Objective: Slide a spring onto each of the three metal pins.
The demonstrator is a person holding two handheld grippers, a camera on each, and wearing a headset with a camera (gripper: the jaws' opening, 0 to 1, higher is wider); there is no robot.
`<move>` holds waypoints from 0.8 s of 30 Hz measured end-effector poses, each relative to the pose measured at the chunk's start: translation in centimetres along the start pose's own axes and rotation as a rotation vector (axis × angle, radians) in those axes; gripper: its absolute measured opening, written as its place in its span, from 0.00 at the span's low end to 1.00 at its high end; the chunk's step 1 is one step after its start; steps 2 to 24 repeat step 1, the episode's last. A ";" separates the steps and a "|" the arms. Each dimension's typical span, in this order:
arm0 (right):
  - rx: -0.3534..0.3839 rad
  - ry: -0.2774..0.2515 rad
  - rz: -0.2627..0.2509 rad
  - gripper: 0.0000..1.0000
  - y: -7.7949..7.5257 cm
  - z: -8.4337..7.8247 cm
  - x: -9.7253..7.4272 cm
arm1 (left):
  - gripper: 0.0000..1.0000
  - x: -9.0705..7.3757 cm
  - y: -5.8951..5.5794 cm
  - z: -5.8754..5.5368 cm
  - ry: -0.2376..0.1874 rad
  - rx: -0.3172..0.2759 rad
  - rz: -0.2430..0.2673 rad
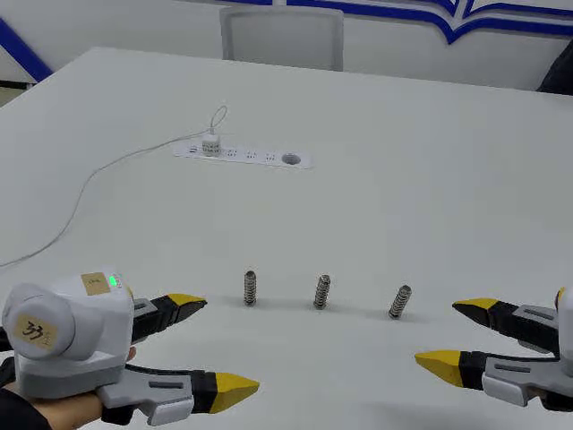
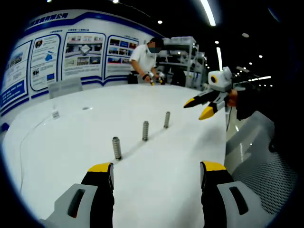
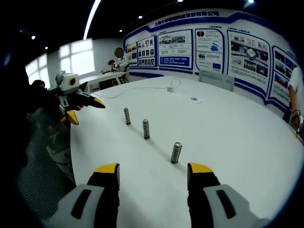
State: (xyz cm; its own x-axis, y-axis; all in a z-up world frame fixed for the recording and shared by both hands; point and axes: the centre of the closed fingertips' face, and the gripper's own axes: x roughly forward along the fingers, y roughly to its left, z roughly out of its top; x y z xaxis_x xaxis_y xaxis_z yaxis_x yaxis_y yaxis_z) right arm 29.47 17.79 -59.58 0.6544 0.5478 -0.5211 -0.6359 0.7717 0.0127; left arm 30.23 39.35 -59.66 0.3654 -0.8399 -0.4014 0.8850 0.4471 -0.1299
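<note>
A plain white bench [image 1: 430, 179] carried three silvery-grey springs [image 1: 250, 288] [image 1: 321, 292] [image 1: 400, 302], ridged in fine coils. The left gripper [image 1: 228, 345] and the right gripper [image 1: 438, 333] were pale grey, their jaws black with bright yellow tips. The left one bore a tan label [image 1: 34, 333] with dark numerals and a green light [image 1: 114, 282]. On the far side, a white power strip [image 1: 260, 156] and white cable [image 1: 89, 184] sat before a grey chair [image 1: 282, 38] and a white wall [image 1: 134, 18] banded in blue.

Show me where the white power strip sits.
In the head view, the power strip lies on the table, left of centre, beyond the three springs.
</note>
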 end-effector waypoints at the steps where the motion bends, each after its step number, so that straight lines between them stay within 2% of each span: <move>1: -0.003 -0.002 -0.001 0.59 0.0 0.1 0.0 | 0.76 0.0 0.0 0.0 0.000 0.000 0.000; 24: -0.003 -0.002 -0.001 0.59 0.0 0.1 0.0 | 0.76 0.0 0.0 0.0 0.000 0.000 0.000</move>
